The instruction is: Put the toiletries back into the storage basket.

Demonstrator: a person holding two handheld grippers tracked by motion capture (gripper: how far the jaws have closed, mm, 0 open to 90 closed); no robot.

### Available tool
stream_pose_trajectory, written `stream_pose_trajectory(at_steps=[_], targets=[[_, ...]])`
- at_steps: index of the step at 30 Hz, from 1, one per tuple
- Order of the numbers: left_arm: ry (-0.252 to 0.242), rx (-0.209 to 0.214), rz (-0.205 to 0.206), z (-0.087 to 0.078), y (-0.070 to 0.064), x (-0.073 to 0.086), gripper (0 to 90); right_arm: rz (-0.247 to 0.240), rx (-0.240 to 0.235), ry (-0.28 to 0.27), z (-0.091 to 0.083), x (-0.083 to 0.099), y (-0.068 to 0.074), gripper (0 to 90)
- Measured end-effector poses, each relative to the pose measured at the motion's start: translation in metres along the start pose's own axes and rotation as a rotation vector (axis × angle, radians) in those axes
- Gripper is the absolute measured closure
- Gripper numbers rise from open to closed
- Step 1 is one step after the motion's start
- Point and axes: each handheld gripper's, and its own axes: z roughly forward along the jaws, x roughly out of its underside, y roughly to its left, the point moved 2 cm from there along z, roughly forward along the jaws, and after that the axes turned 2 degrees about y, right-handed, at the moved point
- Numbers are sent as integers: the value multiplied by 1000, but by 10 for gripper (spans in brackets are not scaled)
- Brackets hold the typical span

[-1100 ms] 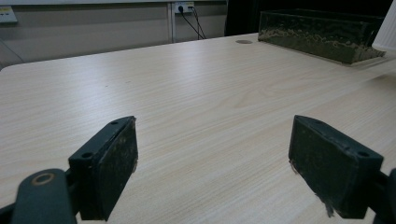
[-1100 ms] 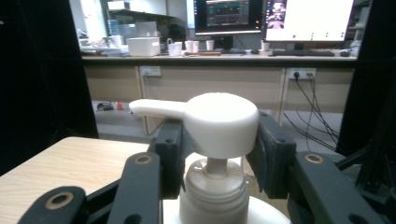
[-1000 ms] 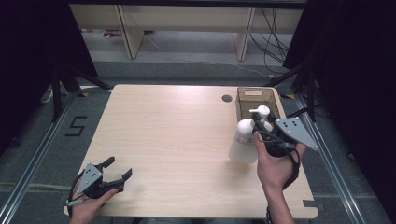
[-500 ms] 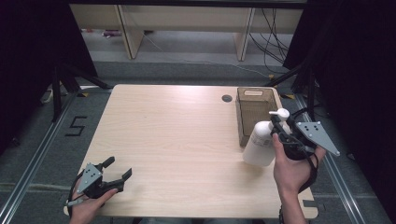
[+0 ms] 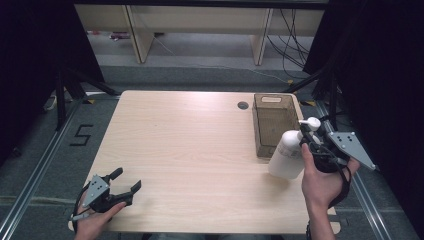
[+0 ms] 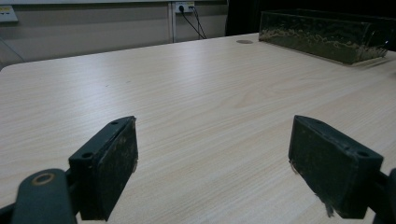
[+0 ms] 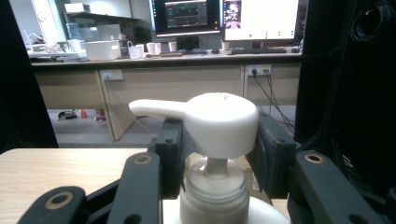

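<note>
Where the right gripper (image 5: pixel 309 145) hangs over the right side of the pale wood-grain table (image 5: pixel 190 150), its two black jaws are pinched on the neck of a white plastic pump bottle (image 5: pixel 286 154), just under the pump head; in the right gripper view the jaws press against the neck from either side, and the white pump head (image 7: pixel 219 122) sits directly above them with its spout pointing left; the body of the bottle is cut off by the bottom of that view, so only its shoulder shows; from the high view the bottle tilts, top leaning toward the gripper, and whether its base touches the table cannot be told; the person's right hand (image 5: pixel 322 180) wraps the gripper from below and hides much of its body, while the grey three-cornered plate (image 5: pixel 350 147) juts out to its right; just beyond the bottle, on its far side, stands a translucent brownish rectangular plastic bin (image 5: pixel 272 125), its near wall partly covered by the bottle; the contents of the bin are too dim to make out; well apart, at the near left corner of the table, the left gripper (image 5: pixel 125 185) rests low with its jaws spread wide and nothing between them; in the left gripper view bare tabletop lies between the jaws, and the bin (image 6: pixel 327 35) shows far ahead to the right, cut off at the frame edge; the left hand (image 5: pixel 95 220) is partly cut off by the bottom of the high view.
</note>
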Motion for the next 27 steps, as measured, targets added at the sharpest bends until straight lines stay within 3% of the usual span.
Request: stream_pose_trajectory(at_steps=[27], targets=[[-3,2,1,0,0,0,151,-7,39,-33,7,-19,-17,601]])
